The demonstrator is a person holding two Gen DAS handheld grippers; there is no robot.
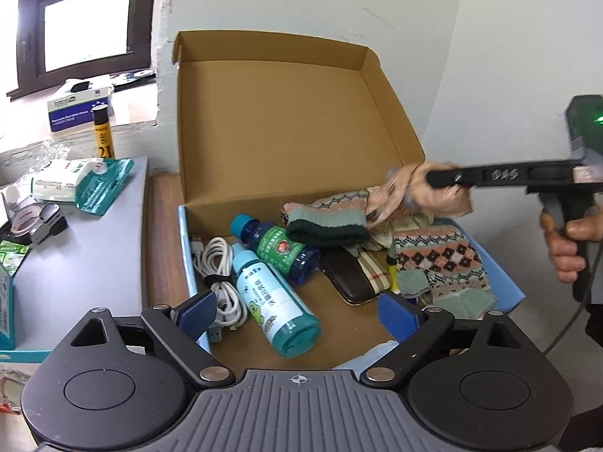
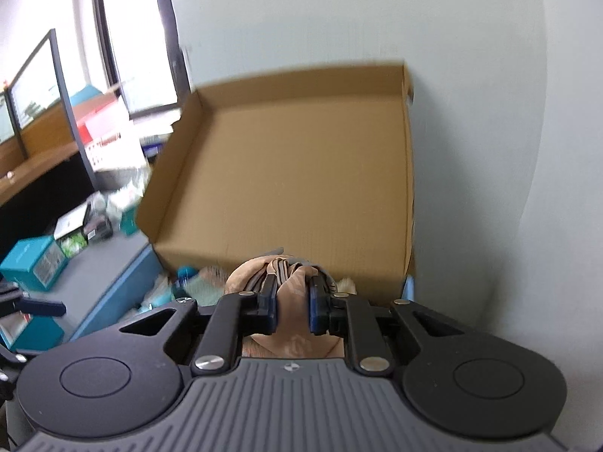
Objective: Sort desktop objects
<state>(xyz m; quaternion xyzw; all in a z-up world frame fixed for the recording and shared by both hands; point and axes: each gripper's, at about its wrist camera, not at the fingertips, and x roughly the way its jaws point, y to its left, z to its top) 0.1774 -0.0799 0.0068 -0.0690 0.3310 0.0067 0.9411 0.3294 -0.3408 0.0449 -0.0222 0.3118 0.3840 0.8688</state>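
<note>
My left gripper [image 1: 297, 312] sits nearest, its blue pads spread wide apart with nothing between them, hovering over the near edge of the open cardboard box [image 1: 286, 113]. Just past the pads, on the box floor, I see a coiled white cable [image 1: 220, 282] at the left and a teal bottle [image 1: 275, 301] lying on its side beside it. A dark blue bottle [image 1: 279, 245] with a green label lies a little farther in, crossing the teal one's top end. To the right of these lies a brown leather case [image 1: 352, 278], and further right a patterned knit sock [image 1: 441, 267] drapes toward the box's right wall. A second sock [image 1: 324, 218] with a dark cuff lies across the middle, resting on the blue bottle.

Above the socks, my right gripper [image 2: 293, 301] is clamped on a tan cloth bundle [image 2: 290, 278], held up off the contents near the right side of the box; motion blur keeps me from telling what the bundle is. A hand [image 1: 565, 241] grips that tool's handle at the far right.

The box's raised lid stands at the back against the white wall. Left of the box, a grey tabletop [image 1: 86, 248] carries tissue packs [image 1: 64, 179].
</note>
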